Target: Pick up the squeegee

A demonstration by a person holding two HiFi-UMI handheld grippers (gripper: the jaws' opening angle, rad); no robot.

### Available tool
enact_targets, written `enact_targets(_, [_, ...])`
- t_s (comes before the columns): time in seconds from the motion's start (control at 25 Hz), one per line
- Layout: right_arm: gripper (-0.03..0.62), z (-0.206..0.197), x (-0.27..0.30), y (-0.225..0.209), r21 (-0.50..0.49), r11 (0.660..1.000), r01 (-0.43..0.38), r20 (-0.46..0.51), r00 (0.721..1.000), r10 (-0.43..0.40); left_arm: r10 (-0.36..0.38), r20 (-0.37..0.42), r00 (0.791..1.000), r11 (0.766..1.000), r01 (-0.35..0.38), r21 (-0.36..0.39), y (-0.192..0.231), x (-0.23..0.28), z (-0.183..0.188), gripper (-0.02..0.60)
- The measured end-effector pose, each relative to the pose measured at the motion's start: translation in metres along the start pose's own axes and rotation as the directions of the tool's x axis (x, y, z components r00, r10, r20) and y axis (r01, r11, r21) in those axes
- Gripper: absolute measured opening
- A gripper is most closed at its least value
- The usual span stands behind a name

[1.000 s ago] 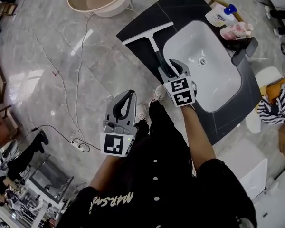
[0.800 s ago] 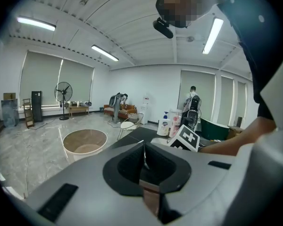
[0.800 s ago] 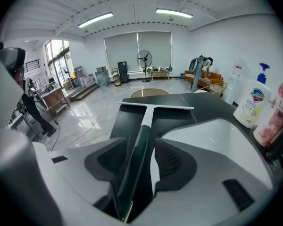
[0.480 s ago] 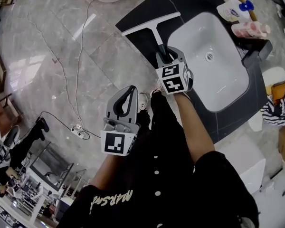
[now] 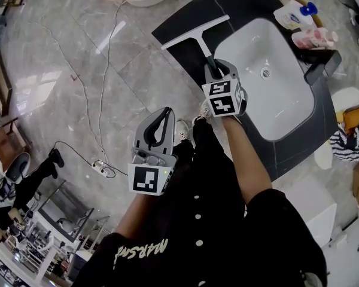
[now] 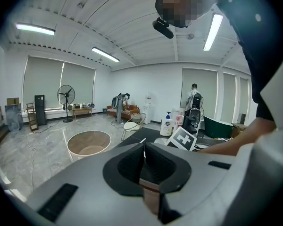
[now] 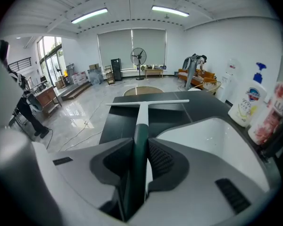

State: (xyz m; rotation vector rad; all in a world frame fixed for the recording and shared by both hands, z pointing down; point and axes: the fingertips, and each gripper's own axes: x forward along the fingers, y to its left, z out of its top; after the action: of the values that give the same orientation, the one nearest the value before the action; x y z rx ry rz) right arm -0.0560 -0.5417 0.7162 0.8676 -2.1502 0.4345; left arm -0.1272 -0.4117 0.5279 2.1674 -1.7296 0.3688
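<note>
1. On the dark tabletop [image 5: 239, 2], the squeegee [image 5: 197, 37] lies flat beside the white sink [image 5: 269, 100]. Its blade is toward the far left corner and its dark handle points back at the person. Same spot as a second ago, so it has not been lifted.
2. Change: the right hand-held gripper [image 5: 214, 70] straddled the handle with its jaws wide a second ago. It has since sunk slightly onto it, and the jaws are closing now.
3. Right gripper view: the handle [image 7: 140, 140] runs straight between the jaws. One pad looks to be against it and a thin light sliver remains at the other. Judged narrow, not yet clamped.
4. Left hand-held gripper [image 5: 164, 115]: jaws together, nothing between them. It hangs over the floor, well clear of the tabletop, as before.
5. Meaning: approach done, grasp under way. Lifting should wait until both pads bear on the handle, or the long blade may pivot and slip.
</note>
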Motion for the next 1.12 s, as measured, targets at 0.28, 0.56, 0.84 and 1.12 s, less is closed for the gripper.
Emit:
enact_targets(0.28, [0.089,0.006,-0.046,-0.008,-0.015,0.998,0.058,0.032,0.998,-0.057,-0.042,0.09,0.995,0.998,0.037,0.059,-0.004,-0.011,0.025,0.018])
enact_targets(0.56, [0.089,0.029,-0.112,-0.015,-0.014,0.995,0.102,0.127,0.987,-0.099,-0.08,0.109,0.991,0.995,0.072,0.069,-0.013,-0.017,0.047,0.018])
enact_targets(0.84, [0.089,0.086,-0.189,-0.016,0.002,0.99,0.144,0.327,0.935,-0.137,-0.113,0.196,0.974,0.991,0.096,0.093,-0.015,-0.022,0.087,0.018])
enact_targets(1.12, [0.089,0.122,-0.27,-0.007,0.02,0.979,0.204,0.498,0.847,-0.187,-0.15,0.302,0.941,0.986,0.118,0.122,-0.017,-0.037,0.133,0.018])
